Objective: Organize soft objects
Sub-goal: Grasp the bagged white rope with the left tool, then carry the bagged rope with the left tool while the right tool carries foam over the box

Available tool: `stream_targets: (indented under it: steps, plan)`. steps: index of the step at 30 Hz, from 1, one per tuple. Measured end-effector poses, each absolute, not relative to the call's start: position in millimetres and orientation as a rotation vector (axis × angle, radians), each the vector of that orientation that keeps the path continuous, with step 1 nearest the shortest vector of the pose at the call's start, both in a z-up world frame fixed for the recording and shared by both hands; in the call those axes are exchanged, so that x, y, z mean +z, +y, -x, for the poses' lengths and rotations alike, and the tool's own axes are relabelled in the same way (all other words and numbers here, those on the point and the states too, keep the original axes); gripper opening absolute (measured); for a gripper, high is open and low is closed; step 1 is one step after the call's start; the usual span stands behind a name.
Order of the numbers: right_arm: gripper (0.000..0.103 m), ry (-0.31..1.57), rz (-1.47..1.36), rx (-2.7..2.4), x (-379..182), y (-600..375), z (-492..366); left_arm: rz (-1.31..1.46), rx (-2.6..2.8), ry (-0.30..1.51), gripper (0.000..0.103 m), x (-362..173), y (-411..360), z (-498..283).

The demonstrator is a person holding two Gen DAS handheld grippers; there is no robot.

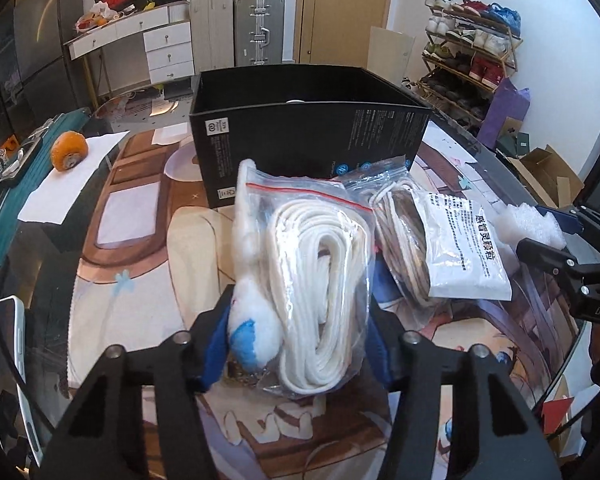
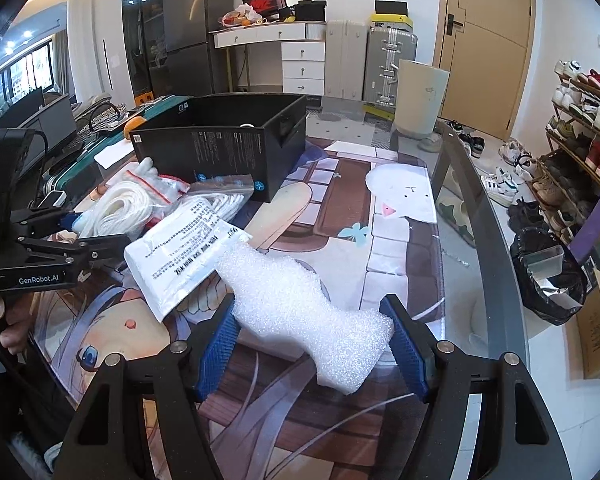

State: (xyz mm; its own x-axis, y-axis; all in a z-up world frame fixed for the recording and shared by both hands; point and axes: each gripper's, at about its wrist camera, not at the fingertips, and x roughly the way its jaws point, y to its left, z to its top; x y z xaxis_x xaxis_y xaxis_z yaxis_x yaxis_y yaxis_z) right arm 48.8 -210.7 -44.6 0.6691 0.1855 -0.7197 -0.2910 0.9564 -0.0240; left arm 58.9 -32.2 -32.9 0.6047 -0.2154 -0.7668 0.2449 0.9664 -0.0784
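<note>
our left gripper point(image 1: 296, 344) clenches the bag of white rope point(image 1: 320, 280), long axis pointing at the black box point(image 1: 308, 136) just beyond; our right gripper point(image 2: 312, 344) grasps the foam piece point(image 2: 300, 300).

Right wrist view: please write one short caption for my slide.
Right gripper holds white foam piece over the table mat, black box behind.

The black box point(image 1: 300, 136) hides most of a white thing inside, and the phone point(image 1: 14, 368) is cut off at the left edge
</note>
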Motion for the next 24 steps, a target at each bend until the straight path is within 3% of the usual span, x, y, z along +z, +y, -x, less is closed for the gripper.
stream_targets:
  steps: [3, 24]
  plan:
    - [0.072, 0.783, 0.145, 0.27, -40.2, -209.7, -46.2, -0.031, -0.271, 0.883, 0.044, -31.0, -26.9, -53.6]
    - [0.072, 0.638, 0.119, 0.289, -2.6, -193.6, -31.1, 0.027, -0.325, 0.778, 0.042, 5.8, -8.1, -45.6]
